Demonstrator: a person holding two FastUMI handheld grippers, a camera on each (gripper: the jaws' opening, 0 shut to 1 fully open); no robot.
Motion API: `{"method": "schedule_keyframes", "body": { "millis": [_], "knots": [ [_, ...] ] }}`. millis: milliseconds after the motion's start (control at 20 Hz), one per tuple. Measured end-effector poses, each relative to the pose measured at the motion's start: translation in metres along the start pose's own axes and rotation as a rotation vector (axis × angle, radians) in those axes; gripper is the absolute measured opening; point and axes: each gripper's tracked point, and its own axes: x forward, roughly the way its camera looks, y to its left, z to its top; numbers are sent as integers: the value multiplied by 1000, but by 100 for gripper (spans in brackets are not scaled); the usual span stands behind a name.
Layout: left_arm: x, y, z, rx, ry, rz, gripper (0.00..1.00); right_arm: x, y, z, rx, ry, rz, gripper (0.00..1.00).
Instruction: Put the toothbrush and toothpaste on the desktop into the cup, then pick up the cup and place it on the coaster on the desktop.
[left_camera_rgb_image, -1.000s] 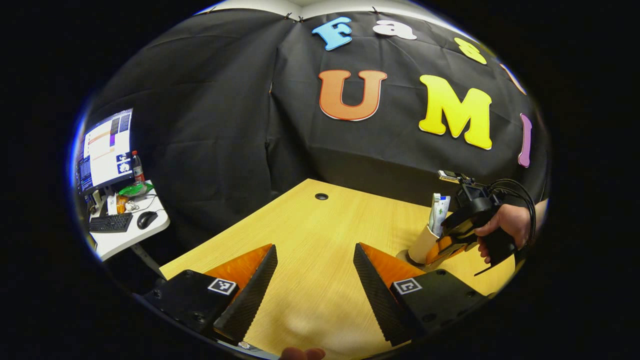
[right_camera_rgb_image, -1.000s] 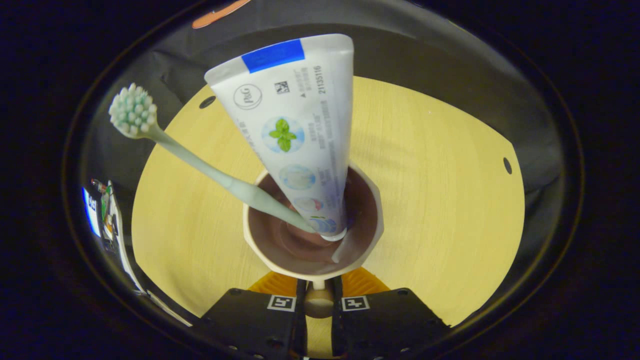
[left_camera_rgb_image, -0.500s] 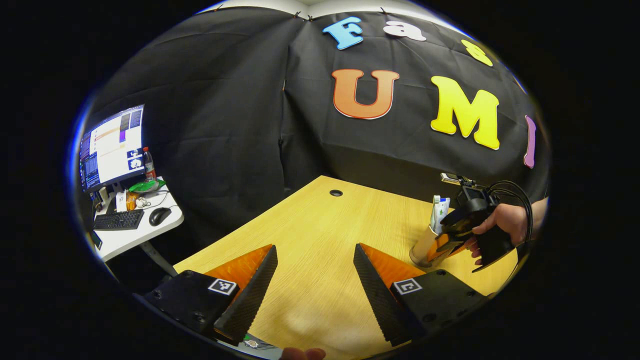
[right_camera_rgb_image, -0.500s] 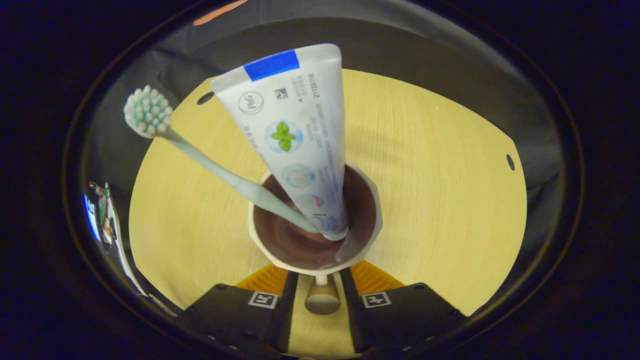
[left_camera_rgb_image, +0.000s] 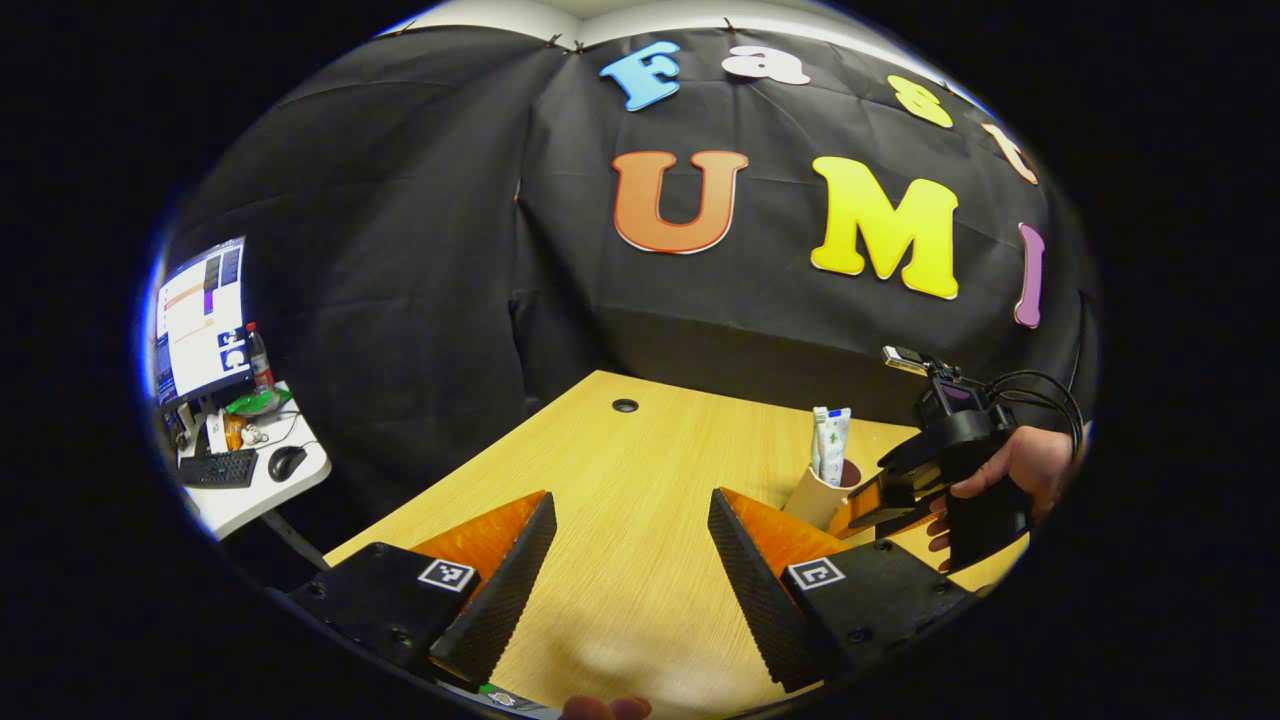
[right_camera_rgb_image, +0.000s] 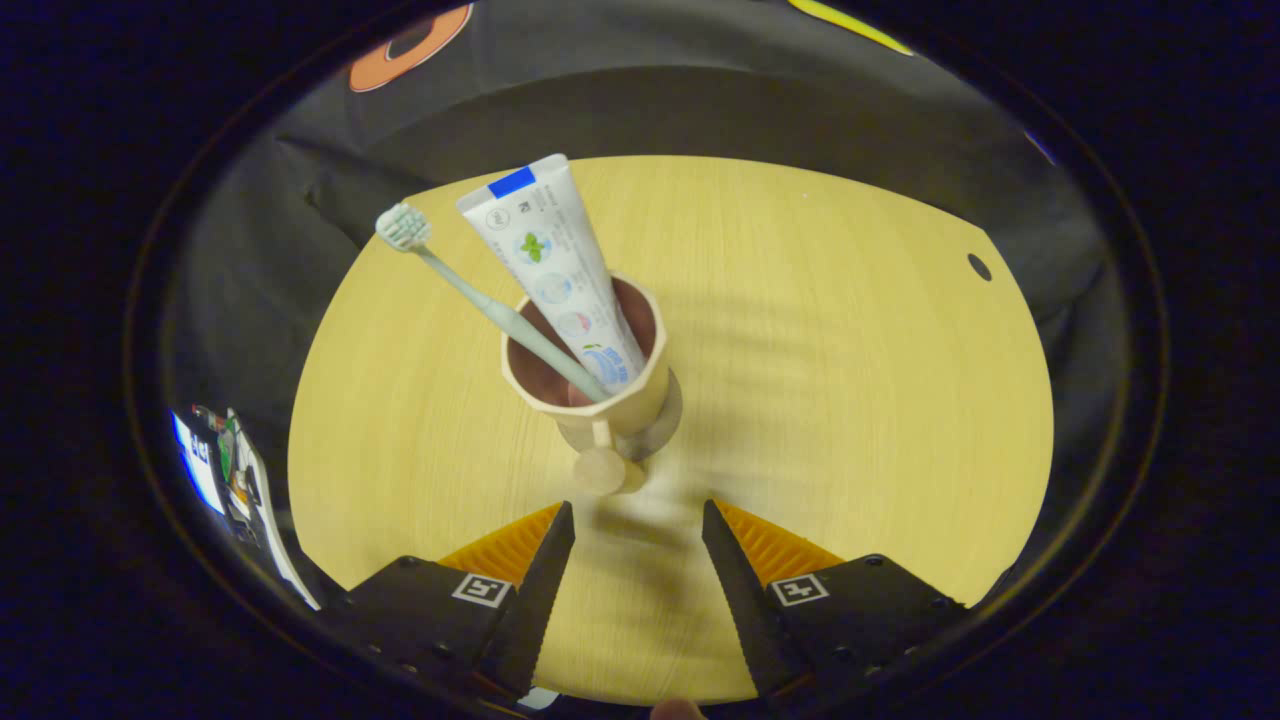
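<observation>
A beige cup (right_camera_rgb_image: 632, 398) with a brown inside stands upright on a grey round coaster (right_camera_rgb_image: 668, 415) on the wooden desk. Its handle (right_camera_rgb_image: 600, 470) points toward my right gripper (right_camera_rgb_image: 637, 545), which is open and pulled back, not touching it. In the cup lean a pale green toothbrush (right_camera_rgb_image: 470, 290), head up, and a white toothpaste tube (right_camera_rgb_image: 550, 262). The left gripper view shows the cup (left_camera_rgb_image: 818, 496) with the tube (left_camera_rgb_image: 830, 444) at the right, the right gripper (left_camera_rgb_image: 875, 505) just beside it in a hand (left_camera_rgb_image: 1010, 470). My left gripper (left_camera_rgb_image: 630, 540) is open over bare desk.
The wooden desk (left_camera_rgb_image: 640, 470) has cable holes (left_camera_rgb_image: 625, 406) (right_camera_rgb_image: 979, 267) near its far edge. Black cloth walls close the back. Off to the left stands a white side table (left_camera_rgb_image: 250, 480) with a monitor, keyboard and mouse.
The right gripper let go of the cup's handle, opened and drew back; the cup now stands on the coaster. The left gripper only shifted its view a little.
</observation>
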Motion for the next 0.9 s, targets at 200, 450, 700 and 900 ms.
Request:
{"method": "schedule_keyframes", "body": {
  "millis": [200,450,700,900],
  "knots": [
    [-1,-33,17,17,-31,-84,97,-52,-32,8,31,-152,-19,79],
    [-12,-82,62,29,-112,-182,97,-148,-73,36,-12,-487,-71,78],
    [-36,-121,114,30,-208,-245,97,-247,-100,50,-25,-803,-105,79],
    [-60,-144,147,17,-262,-276,97,-307,-111,47,-55,-973,-128,80]
  ]
}}
